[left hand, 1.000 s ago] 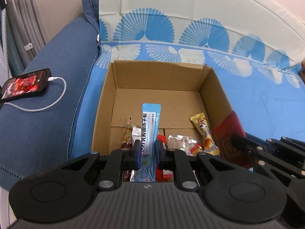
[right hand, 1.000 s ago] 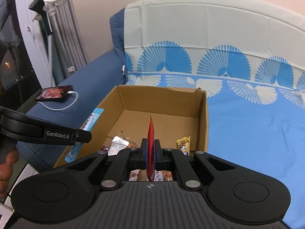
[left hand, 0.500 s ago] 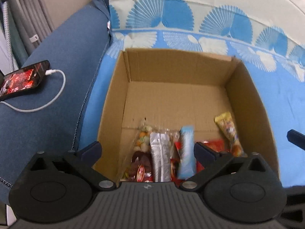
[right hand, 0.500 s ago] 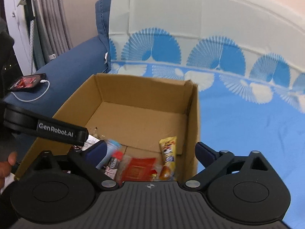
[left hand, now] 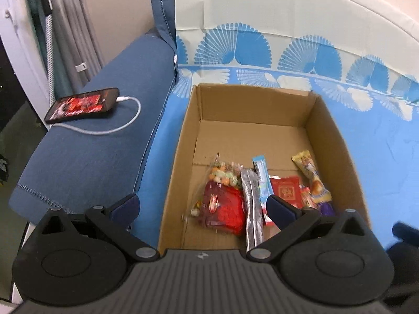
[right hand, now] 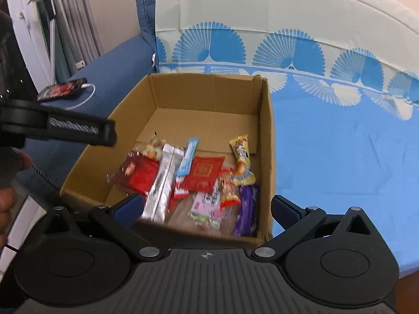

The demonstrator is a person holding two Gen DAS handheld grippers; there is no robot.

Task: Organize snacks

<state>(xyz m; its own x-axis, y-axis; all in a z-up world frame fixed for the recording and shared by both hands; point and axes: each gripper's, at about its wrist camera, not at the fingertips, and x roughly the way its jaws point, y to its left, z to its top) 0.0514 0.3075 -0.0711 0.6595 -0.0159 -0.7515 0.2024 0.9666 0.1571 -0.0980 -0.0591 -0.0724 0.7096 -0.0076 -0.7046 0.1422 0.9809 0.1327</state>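
An open cardboard box [left hand: 251, 130] [right hand: 265, 141] sits on the blue sheet. Several snacks lie in its near half: a light blue stick packet [left hand: 262, 176] [right hand: 188, 157], a red square packet [left hand: 285, 191] [right hand: 203, 172], a silver packet [left hand: 252, 209] [right hand: 162, 183], a red bag [left hand: 222, 206] [right hand: 138, 172], a yellow bar [left hand: 310, 175] [right hand: 241, 157] and a purple bar [right hand: 246, 209]. My left gripper [left hand: 201, 209] is open and empty above the box's near left edge. My right gripper [right hand: 205, 208] is open and empty above the box's near edge.
A phone [left hand: 81, 104] on a white charging cable [left hand: 115, 128] lies on the dark blue armrest at left. The blue fan-patterned sheet [right hand: 340, 144] spreads right of the box. The left gripper's side [right hand: 60, 128] crosses the right wrist view at left.
Both grippers opened and let go: the blue stick packet and the red square packet now lie in the box. Both grippers have since pulled back and up from the box.
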